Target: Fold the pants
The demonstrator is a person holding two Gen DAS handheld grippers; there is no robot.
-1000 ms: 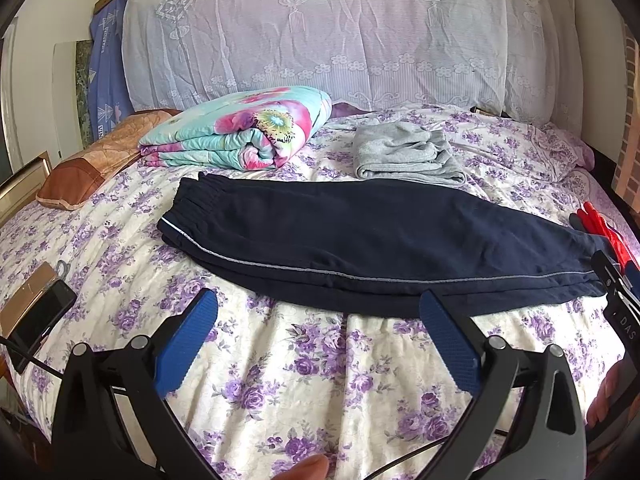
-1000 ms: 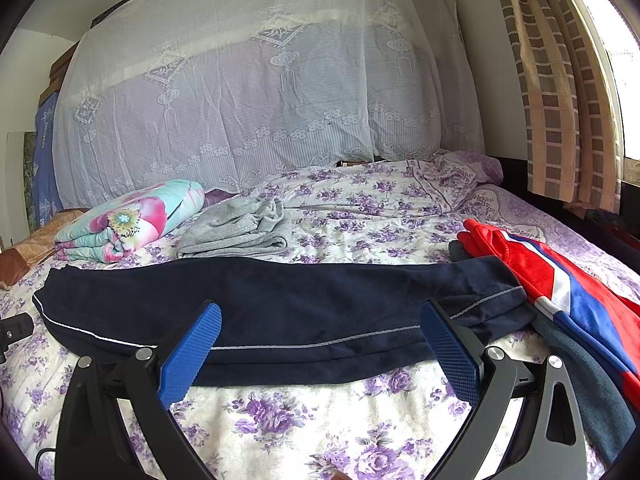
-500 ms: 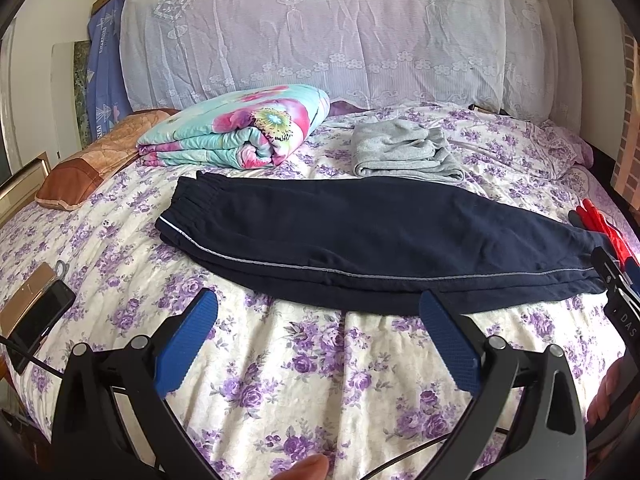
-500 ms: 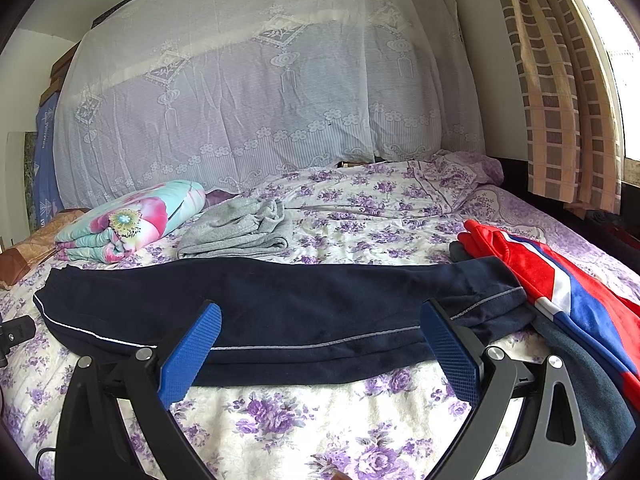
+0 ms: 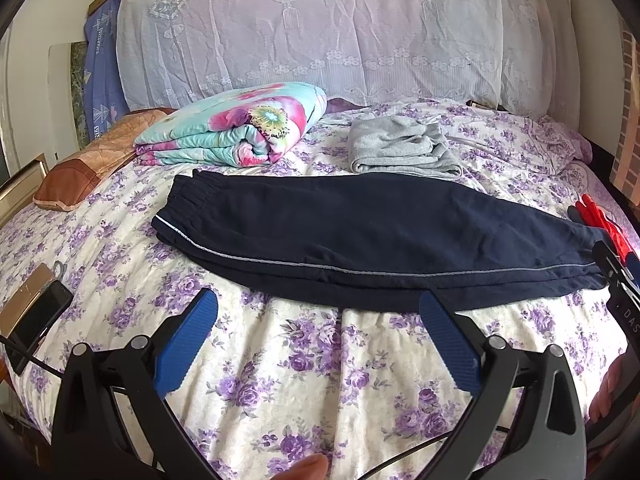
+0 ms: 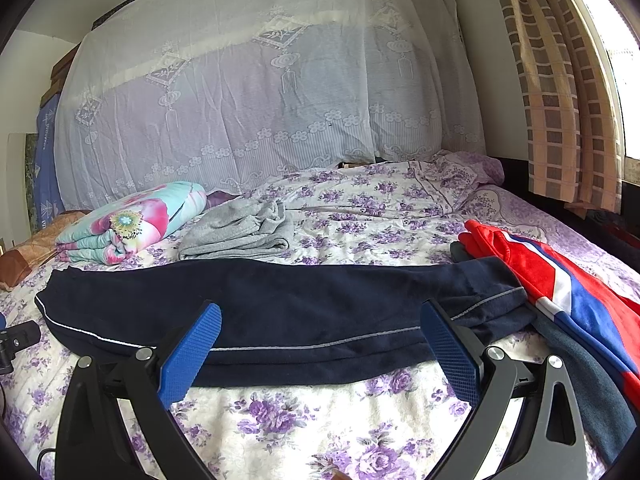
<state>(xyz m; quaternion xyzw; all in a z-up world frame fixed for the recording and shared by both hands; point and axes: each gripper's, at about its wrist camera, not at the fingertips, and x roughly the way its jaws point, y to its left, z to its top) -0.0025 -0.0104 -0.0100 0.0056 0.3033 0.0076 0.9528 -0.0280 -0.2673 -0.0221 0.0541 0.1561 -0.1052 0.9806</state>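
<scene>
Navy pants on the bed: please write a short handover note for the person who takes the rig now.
Left claw: open, holds nothing, above the floral sheet, short of the pants.
Right claw: open, holds nothing, near the cuff end.
Navy pants: flat across the bed, legs stacked, waistband on the left, cuffs beside the red jacket.
Done: legs laid together lengthwise.
Left: grasp the ends and fold crosswise.

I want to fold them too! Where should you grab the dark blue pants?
Probably the cuff end of the dark blue pants, with the right tool coming from the near edge. They lie flat, legs stacked, cuffs rightward, so that end could fold toward the waistband.
</scene>
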